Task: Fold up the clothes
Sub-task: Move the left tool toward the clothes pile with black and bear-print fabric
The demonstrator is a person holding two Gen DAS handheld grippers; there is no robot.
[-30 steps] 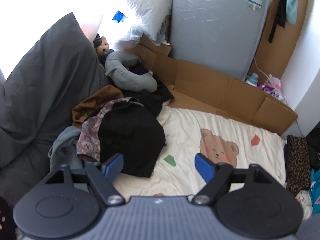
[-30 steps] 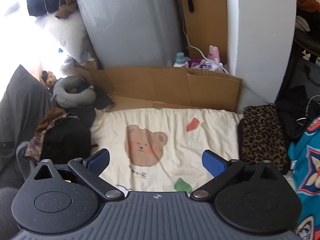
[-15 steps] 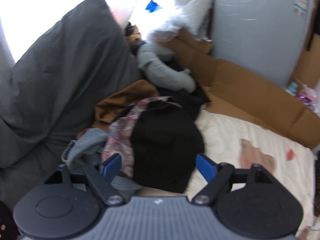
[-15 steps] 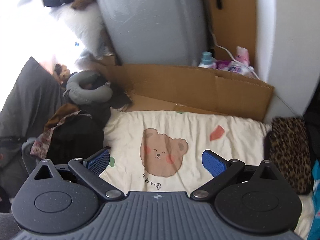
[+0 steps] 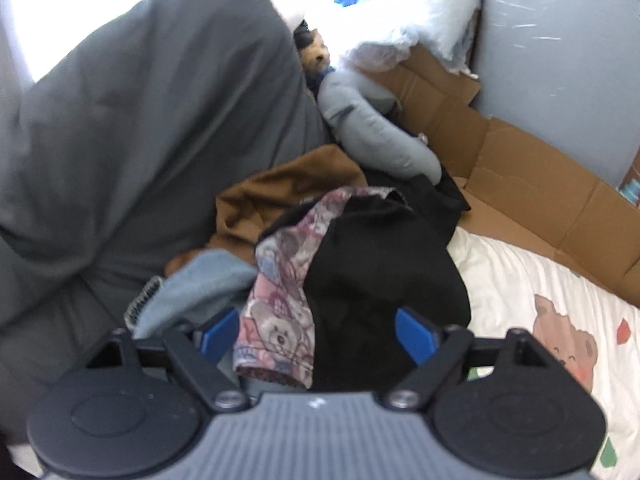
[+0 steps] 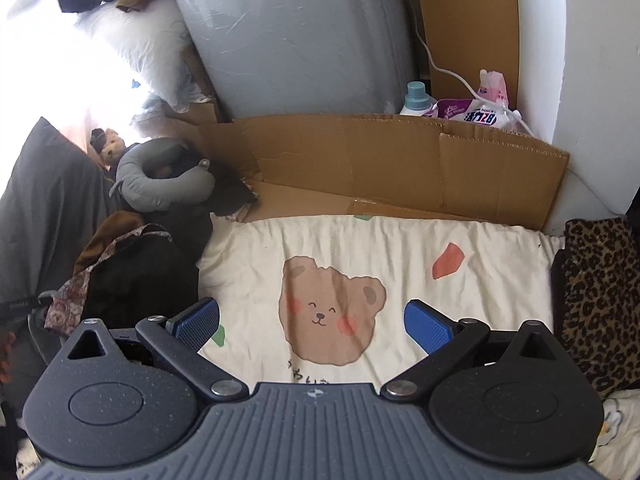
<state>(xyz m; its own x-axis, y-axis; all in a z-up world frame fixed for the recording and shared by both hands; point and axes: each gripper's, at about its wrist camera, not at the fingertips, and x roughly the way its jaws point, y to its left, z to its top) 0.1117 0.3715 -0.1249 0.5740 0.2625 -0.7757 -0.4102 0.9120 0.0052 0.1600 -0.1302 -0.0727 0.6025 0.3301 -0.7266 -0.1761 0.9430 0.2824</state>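
A heap of clothes lies at the left end of the cream bear-print sheet (image 5: 516, 280): a black garment (image 5: 380, 276) on top, a pink bear-print garment (image 5: 280, 304), a brown one (image 5: 288, 192) and a blue-grey one (image 5: 200, 288). My left gripper (image 5: 318, 334) hovers over the heap, its jaws opening, the black and pink garments between the pads but not pressed. My right gripper (image 6: 312, 322) stands open above the sheet (image 6: 400, 248) over the printed bear, nothing between its pads. The same heap (image 6: 136, 276) shows at its left.
A big dark grey pillow (image 5: 140, 120) leans at the left. A grey neck pillow (image 5: 376, 136) and a small plush bear (image 6: 110, 148) lie behind the heap. Cardboard (image 6: 400, 164) walls the far side. A leopard-print cloth (image 6: 596, 292) lies at the right.
The left gripper has swung left and come down from over the sheet onto the clothes heap. The right gripper has sunk closer to the sheet, toward the printed bear.
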